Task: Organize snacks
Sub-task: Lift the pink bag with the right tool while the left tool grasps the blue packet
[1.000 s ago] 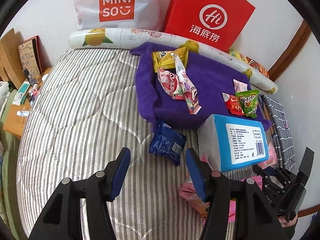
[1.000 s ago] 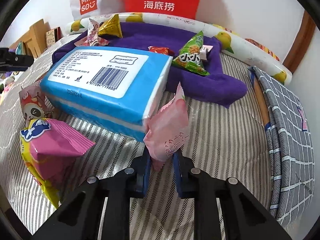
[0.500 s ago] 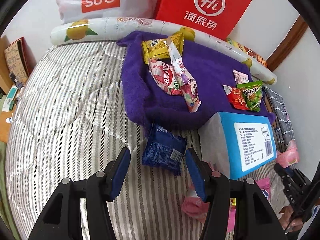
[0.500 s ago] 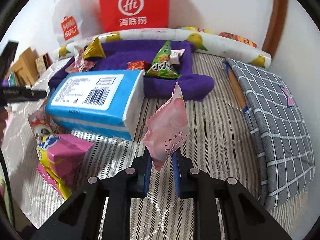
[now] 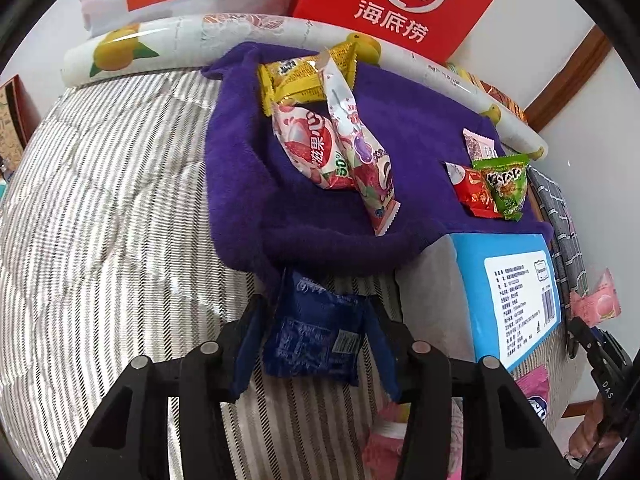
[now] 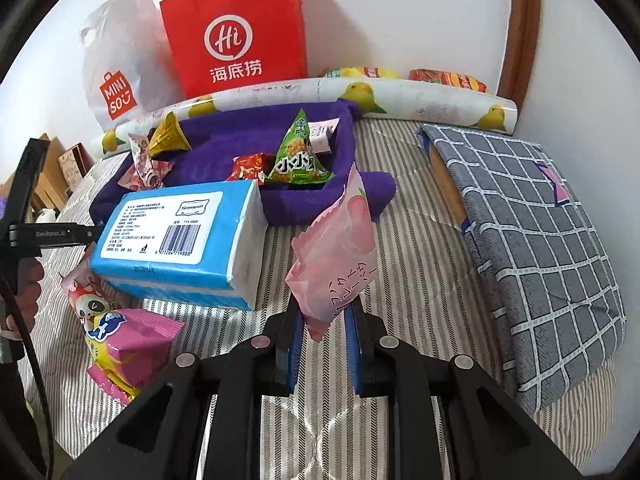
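My left gripper (image 5: 314, 316) is open, its fingers on either side of a dark blue snack packet (image 5: 312, 336) lying on the striped bed just below the purple towel (image 5: 248, 184). My right gripper (image 6: 324, 320) is shut on a pink peach snack packet (image 6: 336, 256) and holds it above the bed; that packet also shows at the far right of the left wrist view (image 5: 598, 300). Several snacks lie on the towel: a yellow packet (image 5: 304, 76), strawberry and grape packets (image 5: 340, 148), a red packet (image 5: 474, 192) and a green triangular one (image 6: 298, 156).
A blue tissue pack (image 6: 180, 240) lies beside the towel. A pink and yellow packet (image 6: 128, 344) lies in front of it. A grey checked cushion (image 6: 532, 240) lies at the right. A fruit-print roll (image 6: 400, 96), a red bag (image 6: 236, 32) and a white bag (image 6: 116, 68) stand at the wall.
My left gripper has moved forward until the blue packet lies between its fingers. My right gripper has lifted the pink packet and pulled back from the tissue pack.
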`<state>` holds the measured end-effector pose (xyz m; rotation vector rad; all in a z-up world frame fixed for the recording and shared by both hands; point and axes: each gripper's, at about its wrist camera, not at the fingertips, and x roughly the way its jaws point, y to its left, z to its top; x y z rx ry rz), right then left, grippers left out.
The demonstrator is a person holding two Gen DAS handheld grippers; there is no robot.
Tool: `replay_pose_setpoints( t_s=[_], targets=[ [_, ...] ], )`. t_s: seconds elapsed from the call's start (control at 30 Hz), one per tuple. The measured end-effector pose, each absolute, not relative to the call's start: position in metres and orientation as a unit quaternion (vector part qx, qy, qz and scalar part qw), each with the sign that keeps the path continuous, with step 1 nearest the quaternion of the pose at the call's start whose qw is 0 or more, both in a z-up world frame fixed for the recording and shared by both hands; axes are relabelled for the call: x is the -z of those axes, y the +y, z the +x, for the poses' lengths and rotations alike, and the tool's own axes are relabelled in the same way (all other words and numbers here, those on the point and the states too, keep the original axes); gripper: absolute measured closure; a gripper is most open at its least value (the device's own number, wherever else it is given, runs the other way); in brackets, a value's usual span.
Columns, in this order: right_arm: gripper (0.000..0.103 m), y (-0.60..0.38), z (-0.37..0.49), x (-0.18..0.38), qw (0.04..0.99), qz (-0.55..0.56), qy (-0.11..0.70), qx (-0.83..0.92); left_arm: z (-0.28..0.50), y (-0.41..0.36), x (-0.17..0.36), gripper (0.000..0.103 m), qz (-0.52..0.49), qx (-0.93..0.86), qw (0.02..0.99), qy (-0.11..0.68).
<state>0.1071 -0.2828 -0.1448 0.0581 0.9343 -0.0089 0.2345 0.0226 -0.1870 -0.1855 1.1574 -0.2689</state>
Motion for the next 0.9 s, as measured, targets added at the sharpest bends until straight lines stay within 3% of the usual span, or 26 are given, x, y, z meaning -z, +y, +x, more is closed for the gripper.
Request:
replay_pose_setpoints(
  t_s=[0.1, 0.47, 0.9],
  targets=[
    [0.084, -0.285, 0.106, 0.144, 0.893, 0.028, 0.450, 0.013, 0.235, 0.019, 0.189, 0.058, -0.080, 0.126, 0.828, 0.540],
    [0.084, -0.290, 0.102, 0.139, 0.895, 0.040, 0.444, 0.020, 0.228, 0.027, 0.186, 0.082, -0.093, 0.132, 0.829, 0.536],
    [0.084, -0.274, 0.097, 0.123, 0.900, 0.036, 0.433, 0.017, 0.199, 0.050, 0.154, 0.085, -0.111, 0.129, 0.844, 0.508]
  ],
)
